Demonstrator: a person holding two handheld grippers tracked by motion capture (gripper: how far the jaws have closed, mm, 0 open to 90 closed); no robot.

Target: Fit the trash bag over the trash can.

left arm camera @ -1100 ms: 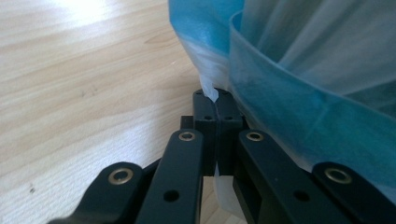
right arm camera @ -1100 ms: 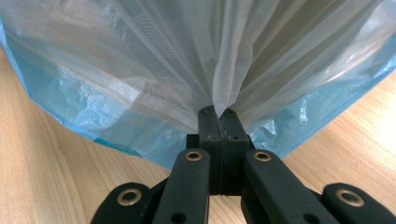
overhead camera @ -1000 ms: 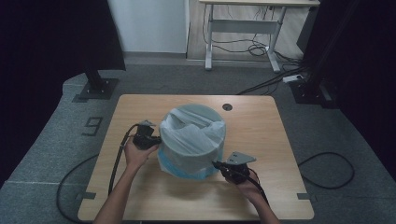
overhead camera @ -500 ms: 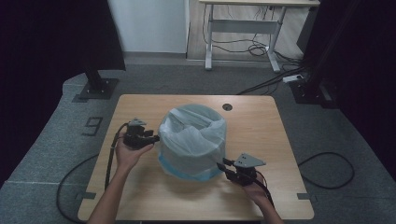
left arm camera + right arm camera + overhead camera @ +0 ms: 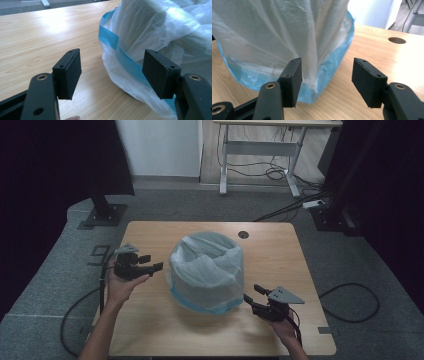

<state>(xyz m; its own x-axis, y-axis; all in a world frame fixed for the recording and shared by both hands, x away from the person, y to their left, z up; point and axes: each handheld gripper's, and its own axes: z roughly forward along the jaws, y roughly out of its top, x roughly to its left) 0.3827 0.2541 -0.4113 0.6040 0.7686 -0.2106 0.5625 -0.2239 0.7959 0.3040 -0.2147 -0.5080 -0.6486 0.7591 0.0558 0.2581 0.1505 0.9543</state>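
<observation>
At frame centre on the wooden table point(image 5: 150, 330), the bin point(image 5: 210, 251) wears a thin, slippery, crumpling plastic liner point(image 5: 205, 275). Both the left gripper point(image 5: 152, 262) and right gripper point(image 5: 251, 295) have just been opening, jaws spread and empty; the blue hem point(image 5: 125, 61) probably offers the firmest pinch.

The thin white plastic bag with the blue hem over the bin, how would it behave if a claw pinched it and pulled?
The thin white plastic bag with the blue hem is creased and translucent, so it would probably crumple and stretch, not hold shape. It drapes loosely over the round bin, so it likely slides off. The smooth film may slip between the pads.
</observation>
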